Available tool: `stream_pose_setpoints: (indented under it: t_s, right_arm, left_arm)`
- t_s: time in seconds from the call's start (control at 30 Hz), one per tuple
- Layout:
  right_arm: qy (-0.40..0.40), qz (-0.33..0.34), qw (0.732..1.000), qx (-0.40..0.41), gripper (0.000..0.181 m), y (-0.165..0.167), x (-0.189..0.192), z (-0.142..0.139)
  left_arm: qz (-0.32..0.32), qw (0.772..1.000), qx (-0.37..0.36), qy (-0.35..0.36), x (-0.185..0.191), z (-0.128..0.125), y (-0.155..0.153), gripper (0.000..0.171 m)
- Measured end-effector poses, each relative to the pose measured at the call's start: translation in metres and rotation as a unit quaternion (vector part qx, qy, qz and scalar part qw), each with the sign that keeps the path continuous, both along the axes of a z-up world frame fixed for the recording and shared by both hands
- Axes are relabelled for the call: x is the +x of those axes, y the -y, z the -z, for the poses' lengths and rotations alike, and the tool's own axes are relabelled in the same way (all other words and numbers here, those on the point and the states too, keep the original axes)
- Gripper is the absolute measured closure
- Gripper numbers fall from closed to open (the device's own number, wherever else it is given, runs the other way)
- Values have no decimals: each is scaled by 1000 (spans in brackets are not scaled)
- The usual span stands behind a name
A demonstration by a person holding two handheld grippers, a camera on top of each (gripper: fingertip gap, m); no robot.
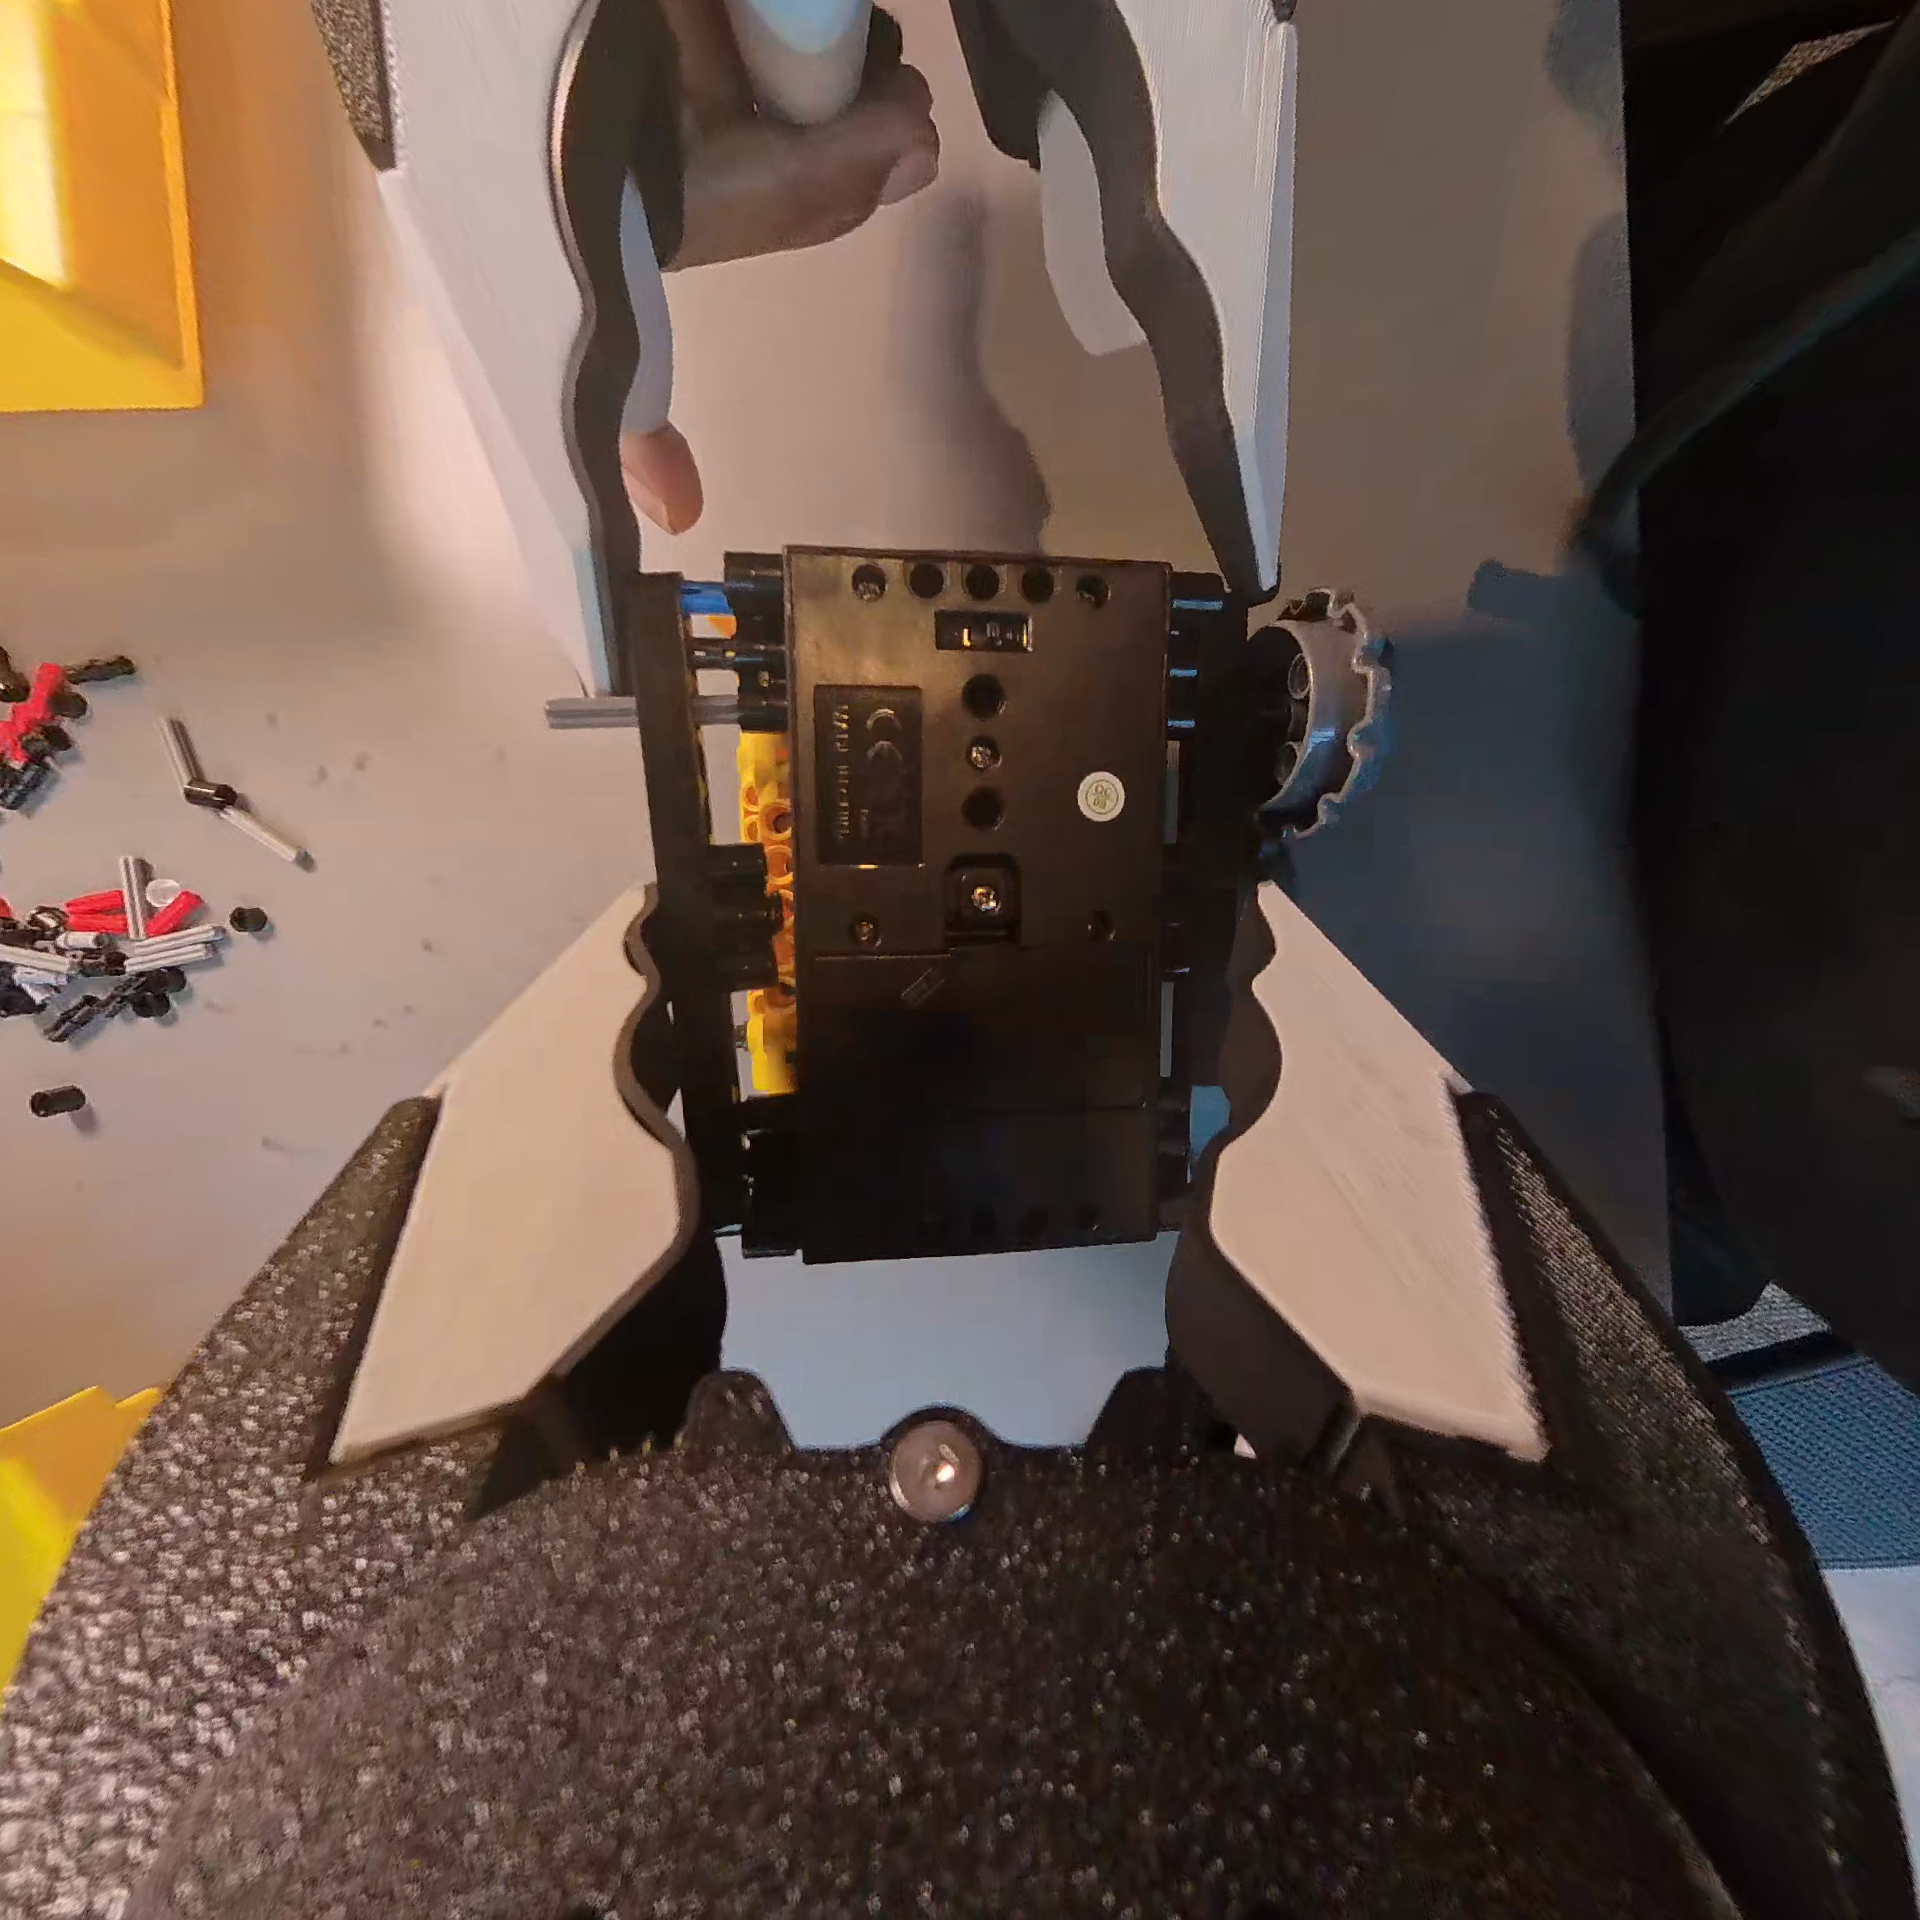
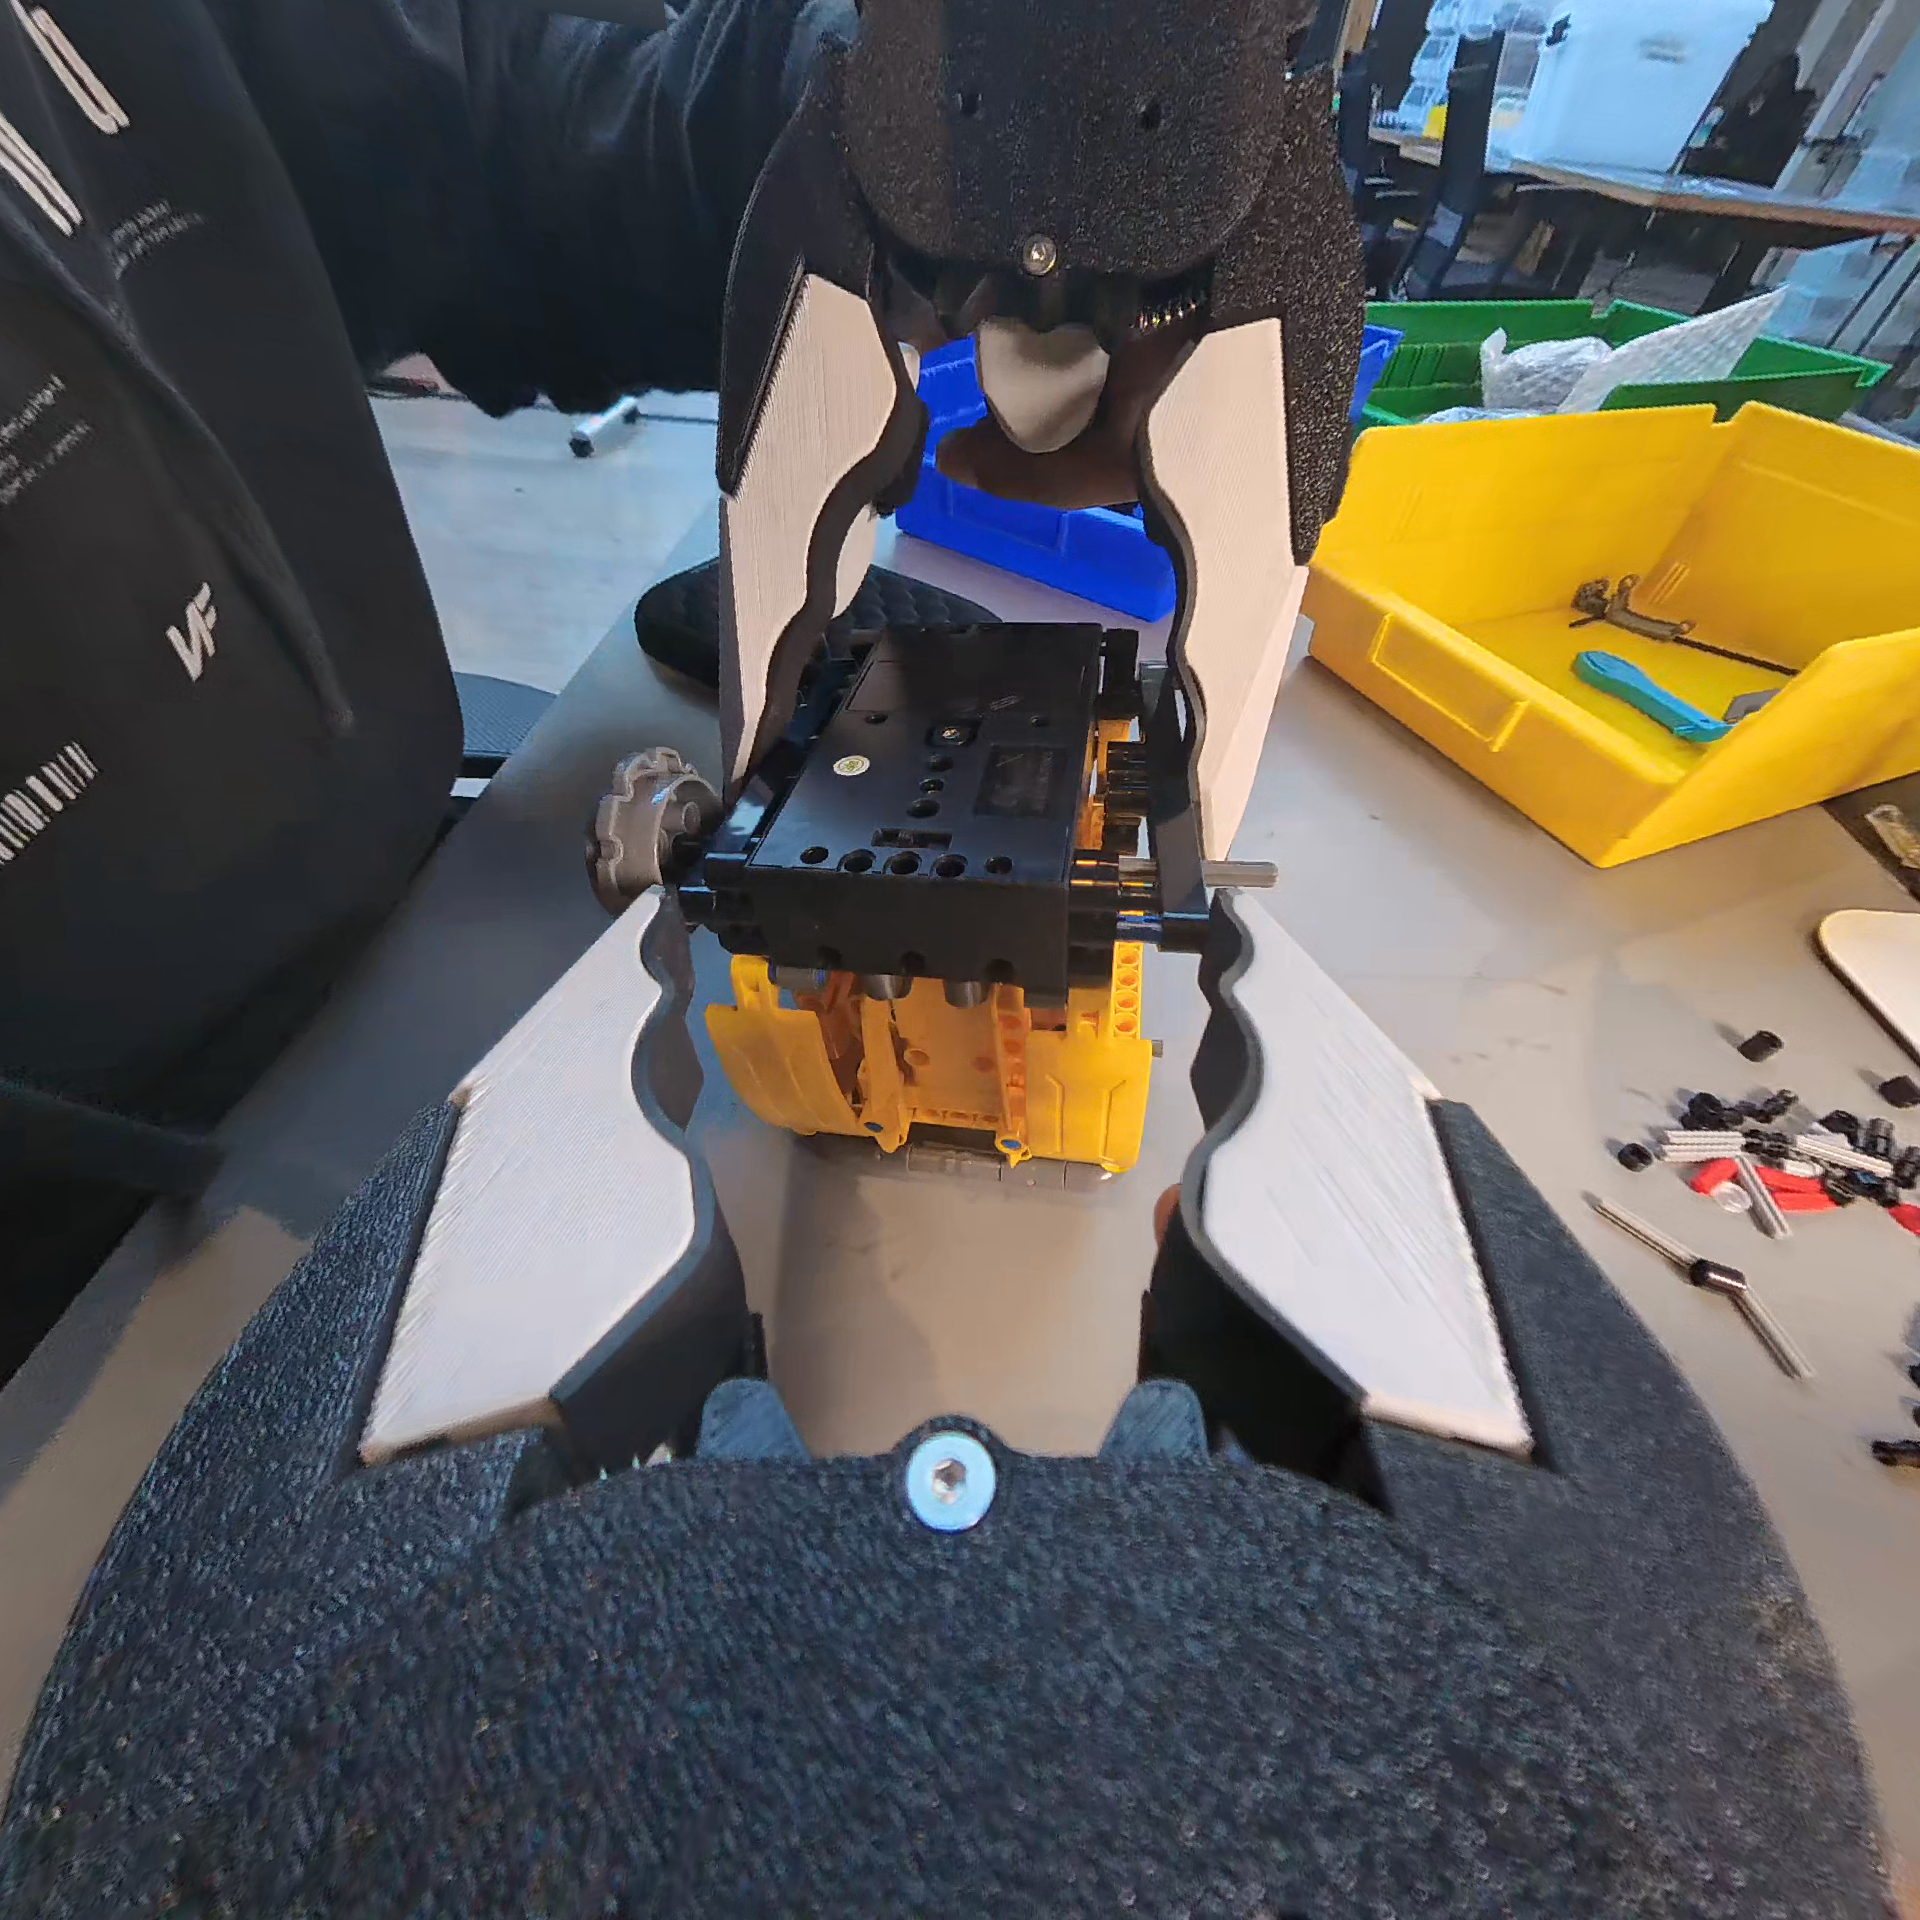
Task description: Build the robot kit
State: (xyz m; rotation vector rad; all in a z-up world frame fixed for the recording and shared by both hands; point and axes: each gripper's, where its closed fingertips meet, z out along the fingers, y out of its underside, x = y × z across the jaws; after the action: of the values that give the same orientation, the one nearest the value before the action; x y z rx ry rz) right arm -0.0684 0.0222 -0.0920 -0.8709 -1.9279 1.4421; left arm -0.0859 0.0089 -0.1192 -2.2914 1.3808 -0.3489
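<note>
Toy chassis (image 2: 914, 831), stiff but snap-built (likely hefty for a toy): your left gripper (image 1: 961, 1039) and right gripper (image 2: 940, 935) both pinch its black side rails, clear of the grey wheel (image 2: 634, 821)

1. Brick-built model (image 2: 935, 894) stands on the table (image 2: 1455, 987), between the fingers of the right gripper (image 2: 940, 914).
2. Left gripper (image 1: 951, 914) faces the right one, and its fingers flank the model's far end.
3. Toothed wheel (image 2: 634, 810) juts left of the right gripper.
4. Loose parts (image 2: 1787, 1164) lie right of it.
5. Bin (image 2: 1621, 623) sits beyond the parts; a tool (image 2: 1642, 707) lies inside.
</note>
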Motion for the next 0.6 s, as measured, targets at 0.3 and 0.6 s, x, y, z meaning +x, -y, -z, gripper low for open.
stream_pose_setpoints:
  t_s: [0.3, 0.6]
  right_arm:
    - [-9, -2, 1000, -15, 125, -4, 2, -5]
    - [-11, 16, 998, -58, 115, -9, 9, -12]
  left_arm:
    - [35, 999, -9, 4, 4, 1, 7, 68]
    - [10, 999, -30, 15, 3, 2, 6, 67]
